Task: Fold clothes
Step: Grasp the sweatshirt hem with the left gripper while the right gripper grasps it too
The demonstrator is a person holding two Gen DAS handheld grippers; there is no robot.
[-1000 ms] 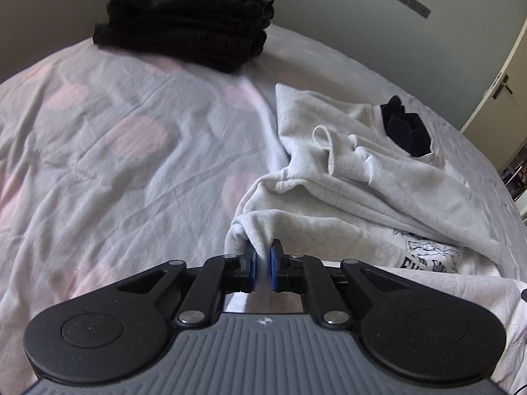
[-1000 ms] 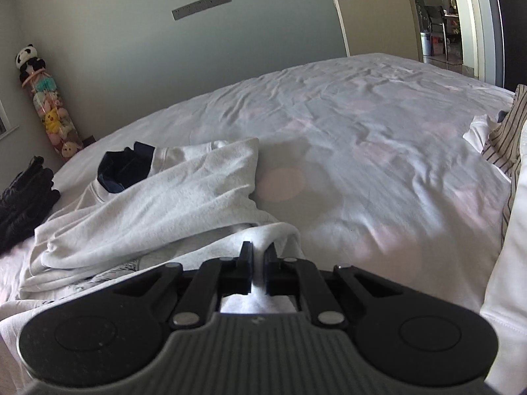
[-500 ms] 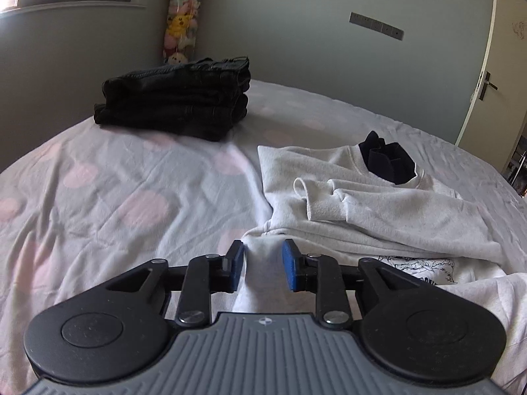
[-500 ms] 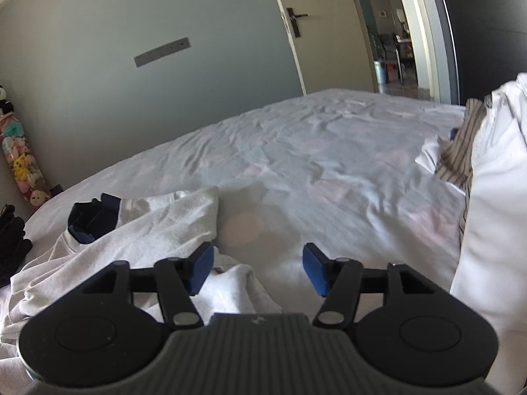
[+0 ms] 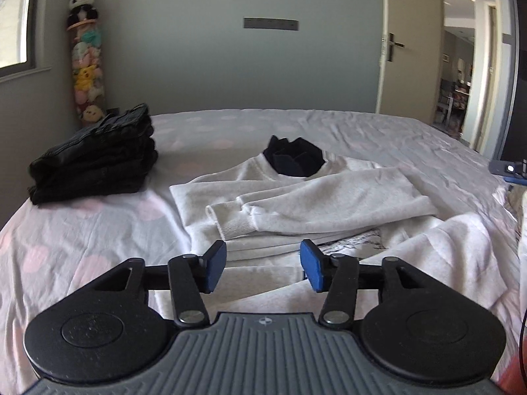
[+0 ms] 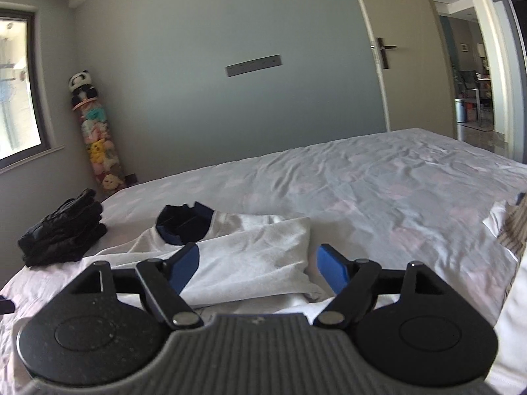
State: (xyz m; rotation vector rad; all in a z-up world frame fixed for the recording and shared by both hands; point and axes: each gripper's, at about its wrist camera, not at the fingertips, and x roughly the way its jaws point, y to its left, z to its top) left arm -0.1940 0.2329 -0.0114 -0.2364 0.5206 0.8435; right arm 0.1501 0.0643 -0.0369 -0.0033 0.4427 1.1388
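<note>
Both grippers are spread wide and holding nothing right now, left gripper [image 5: 263, 265] and right gripper [image 6: 258, 271] hovering over the near end of the white sweatshirt [image 5: 306, 204]. It lies half-folded on the bed [image 5: 98, 227], both sleeves crossed over the chest, collar at the far side. My worry: the loose cuff [image 5: 235, 222] sits right at the edge, so a sloppy pinch could drag that sleeve out. Grabbing only 1 layer would also undo the fold. The dark folded stack [image 5: 95, 161] is well apart.

Bare bedsheet [image 6: 378, 197] rightward; black folded stack [image 5: 95, 161] blocking left.
</note>
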